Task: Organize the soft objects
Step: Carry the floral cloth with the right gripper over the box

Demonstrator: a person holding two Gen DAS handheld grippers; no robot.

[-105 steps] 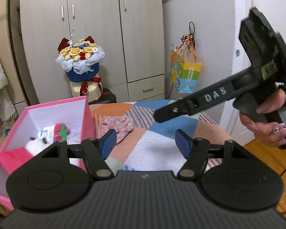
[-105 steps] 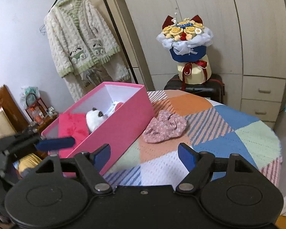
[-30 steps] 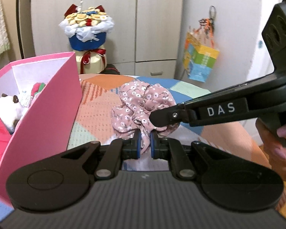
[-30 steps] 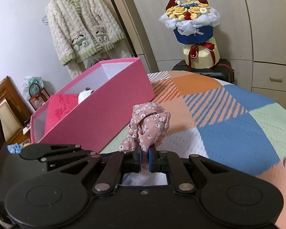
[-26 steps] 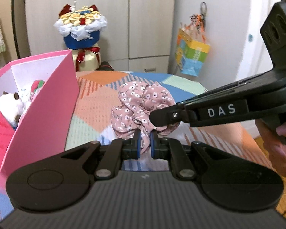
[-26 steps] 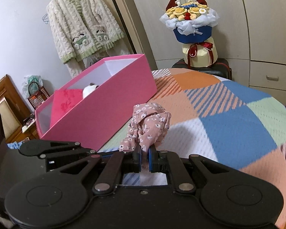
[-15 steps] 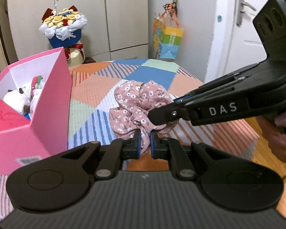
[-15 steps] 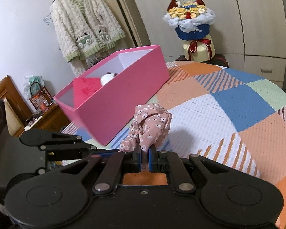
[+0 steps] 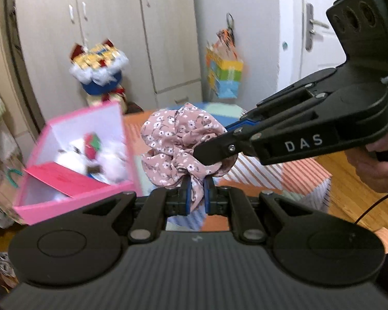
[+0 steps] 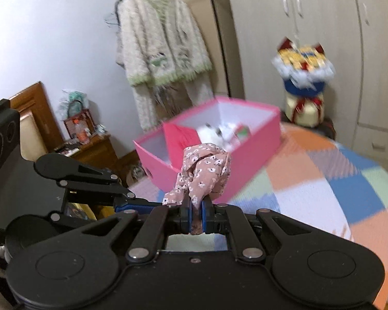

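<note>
A pink floral scrunchie (image 9: 181, 144) hangs in the air, held from two sides. My left gripper (image 9: 196, 196) is shut on its lower edge. My right gripper (image 10: 196, 214) is shut on its other side; it comes in from the right in the left wrist view (image 9: 214, 152). The scrunchie also shows in the right wrist view (image 10: 204, 173). The open pink box (image 9: 126, 188) stands to the left and below, holding a white plush toy (image 9: 77, 149) and a red card (image 9: 62, 178). The box also shows in the right wrist view (image 10: 256, 139).
The patchwork table cover (image 10: 323, 180) spreads to the right of the box. A flower bouquet (image 9: 98, 75) stands by the wardrobe doors. A colourful gift bag (image 9: 225, 77) hangs on the wall. A knit cardigan (image 10: 163, 38) hangs on a rack. A wooden side table (image 10: 90, 147) stands left.
Both grippers have lifted the scrunchie off the table and carried it up and toward the pink box. The box interior now shows from above. The view is motion-blurred.
</note>
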